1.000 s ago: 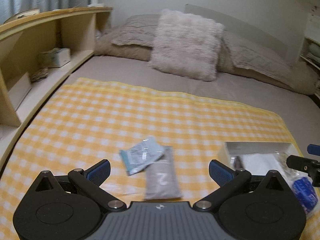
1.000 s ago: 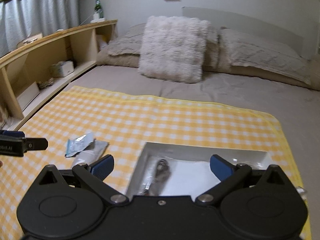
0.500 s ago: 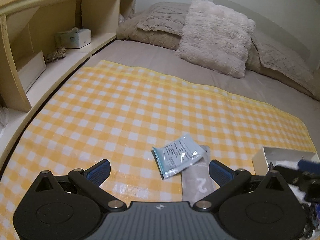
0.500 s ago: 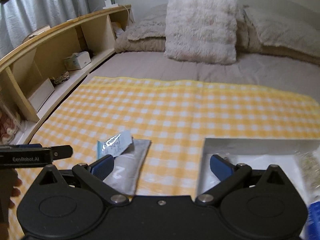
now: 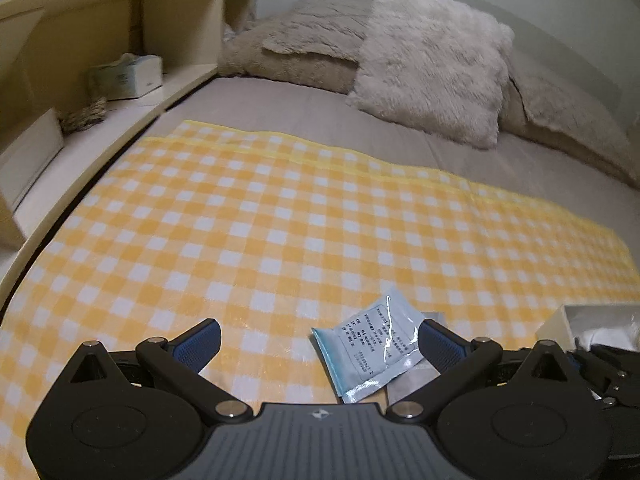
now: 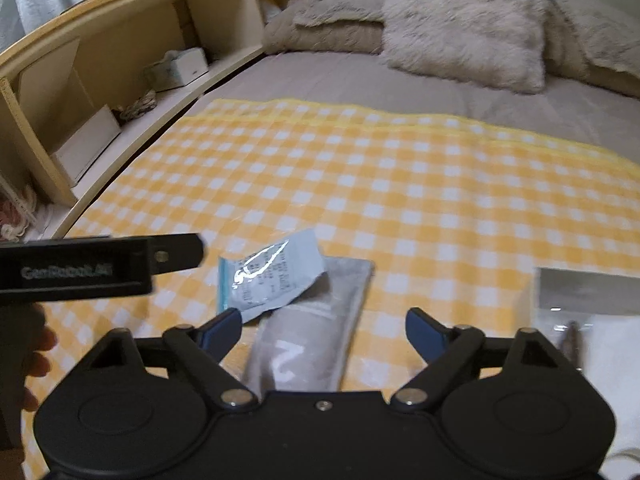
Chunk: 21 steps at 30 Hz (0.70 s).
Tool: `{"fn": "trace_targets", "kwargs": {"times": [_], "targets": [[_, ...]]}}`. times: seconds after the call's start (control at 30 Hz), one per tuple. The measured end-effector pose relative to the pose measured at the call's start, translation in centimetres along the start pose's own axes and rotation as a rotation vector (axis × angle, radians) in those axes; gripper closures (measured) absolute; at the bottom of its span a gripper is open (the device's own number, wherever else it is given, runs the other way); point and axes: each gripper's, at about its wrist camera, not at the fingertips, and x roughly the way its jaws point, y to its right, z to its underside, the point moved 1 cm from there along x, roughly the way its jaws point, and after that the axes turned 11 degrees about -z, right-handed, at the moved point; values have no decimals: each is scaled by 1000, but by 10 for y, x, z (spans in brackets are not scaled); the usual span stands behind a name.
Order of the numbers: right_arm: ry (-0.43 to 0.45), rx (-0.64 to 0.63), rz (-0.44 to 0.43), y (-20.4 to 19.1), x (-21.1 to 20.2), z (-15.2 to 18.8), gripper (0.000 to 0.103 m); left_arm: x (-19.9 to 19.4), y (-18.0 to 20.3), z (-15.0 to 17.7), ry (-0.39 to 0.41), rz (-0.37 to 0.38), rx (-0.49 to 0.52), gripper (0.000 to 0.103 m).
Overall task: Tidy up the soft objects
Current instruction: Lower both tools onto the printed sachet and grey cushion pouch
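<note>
Blue sachet [image 6: 269,280] overlapping grey pouch [image 6: 316,336], flat on cloth.

Black hand-held gripper [image 6: 322,330], blue fingertip pads [image 6: 222,326], silver pivot screws

A white "2" marks the grey pouch [image 6: 308,340]; the left tool [image 6: 100,266] reads "GenRobot.AI".

Tray [image 6: 580,292] contents blurred, perhaps metal, edge-cropped.
</note>
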Motion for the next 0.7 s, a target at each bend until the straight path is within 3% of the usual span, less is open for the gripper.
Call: {"fn": "trace_targets", "kwargs": {"times": [0.23,0.33,0.43,0.7], "targets": [[-102,-43,-21,3,36,10,18,30,19,5,-20,57,98,0],[-150,-46,-59,8,44,16,29,39,30,8,-30,85,131,0],[-170,-59,-89,11,41,17,42,48,39,7,-16,98,150,0],[-258,-107,-118,19,18,29,44,69,58,1,1,176,151,0]]}}
